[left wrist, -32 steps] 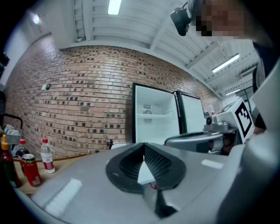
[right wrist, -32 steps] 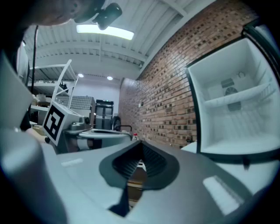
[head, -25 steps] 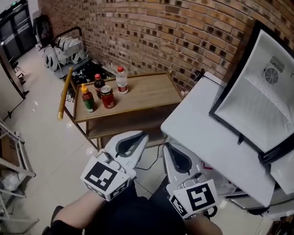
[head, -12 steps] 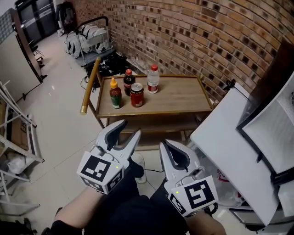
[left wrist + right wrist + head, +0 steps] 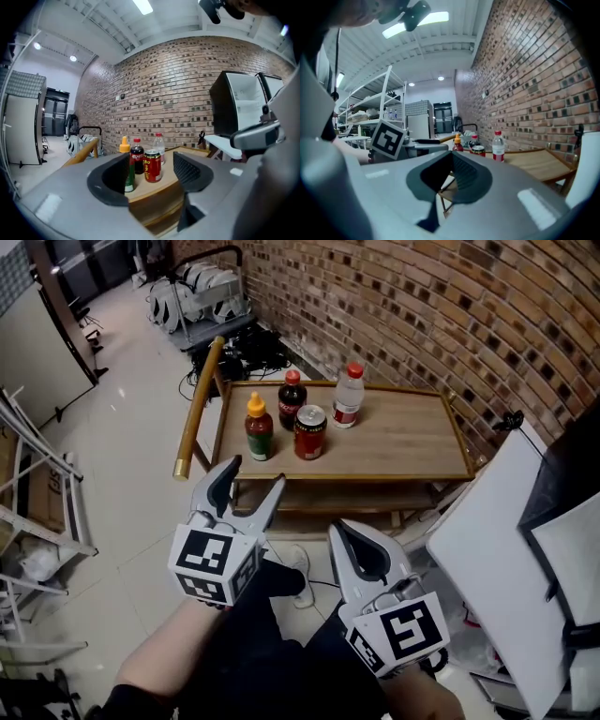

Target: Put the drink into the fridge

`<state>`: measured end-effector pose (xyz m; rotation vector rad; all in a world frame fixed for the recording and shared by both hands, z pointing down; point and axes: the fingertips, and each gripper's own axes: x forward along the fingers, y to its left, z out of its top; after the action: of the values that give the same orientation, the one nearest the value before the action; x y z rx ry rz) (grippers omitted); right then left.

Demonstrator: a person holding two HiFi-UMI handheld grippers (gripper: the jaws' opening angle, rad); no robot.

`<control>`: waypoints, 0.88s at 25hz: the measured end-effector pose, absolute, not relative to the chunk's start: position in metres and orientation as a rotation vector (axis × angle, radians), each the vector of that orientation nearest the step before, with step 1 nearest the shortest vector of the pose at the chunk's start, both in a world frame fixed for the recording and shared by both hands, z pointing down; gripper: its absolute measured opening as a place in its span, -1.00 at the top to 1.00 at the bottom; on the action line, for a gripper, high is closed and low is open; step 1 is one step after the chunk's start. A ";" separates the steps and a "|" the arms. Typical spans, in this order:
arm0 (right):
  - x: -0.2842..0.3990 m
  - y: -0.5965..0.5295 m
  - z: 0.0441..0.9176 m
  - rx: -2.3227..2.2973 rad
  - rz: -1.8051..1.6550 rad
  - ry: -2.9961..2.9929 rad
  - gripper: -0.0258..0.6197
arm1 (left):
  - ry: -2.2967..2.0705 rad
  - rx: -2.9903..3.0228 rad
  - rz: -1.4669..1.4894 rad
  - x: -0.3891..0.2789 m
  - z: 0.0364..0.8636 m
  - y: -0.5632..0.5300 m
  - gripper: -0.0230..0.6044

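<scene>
Can [image 5: 309,432], red cylinder, on wooden table [image 5: 403,439]

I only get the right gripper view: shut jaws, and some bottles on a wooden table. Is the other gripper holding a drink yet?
Observer: No. The left gripper has just been opening its jaws, and nothing is between them.
Operator: And where's this fridge? I can't see one.
Observer: The left gripper view shows the fridge standing open, to the right of the table.
</scene>
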<state>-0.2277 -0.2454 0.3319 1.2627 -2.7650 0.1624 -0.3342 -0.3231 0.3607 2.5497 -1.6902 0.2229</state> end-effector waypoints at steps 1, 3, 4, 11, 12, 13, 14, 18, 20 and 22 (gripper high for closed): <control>-0.233 -0.252 0.332 1.252 0.157 -2.766 0.92 | -1.701 2.539 0.231 -0.338 0.364 -0.330 0.07; -0.242 -0.264 0.331 1.232 0.143 -2.770 0.92 | -1.714 2.531 0.256 -0.343 0.371 -0.342 0.07; -0.246 -0.269 0.330 1.225 0.136 -2.771 0.92 | -1.717 2.527 0.266 -0.344 0.375 -0.348 0.07; -0.267 -0.304 0.331 1.196 0.124 -2.758 0.92 | -1.729 2.471 0.304 -0.355 0.397 -0.389 0.02; -0.268 -0.309 0.332 1.193 0.127 -2.755 0.92 | -1.726 2.464 0.313 -0.356 0.402 -0.395 0.01; -0.269 -0.314 0.334 1.190 0.131 -2.753 0.92 | -1.727 2.455 0.320 -0.358 0.407 -0.400 -0.01; -0.270 -0.319 0.336 1.185 0.136 -2.751 0.92 | -1.728 2.444 0.326 -0.359 0.411 -0.406 -0.02; -0.275 -0.334 0.343 1.166 0.156 -2.741 0.92 | -1.725 2.408 0.344 -0.365 0.426 -0.425 -0.03; -0.277 -0.339 0.346 1.161 0.164 -2.738 0.92 | -1.725 2.396 0.359 -0.367 0.431 -0.434 -0.02; -0.277 -0.343 0.347 1.159 0.167 -2.735 0.92 | -1.722 2.384 0.375 -0.368 0.436 -0.442 -0.03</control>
<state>-0.2772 -0.3428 0.3465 1.1590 -2.7346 0.1675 -0.3680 -0.4423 0.4357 2.3838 -1.7221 0.3748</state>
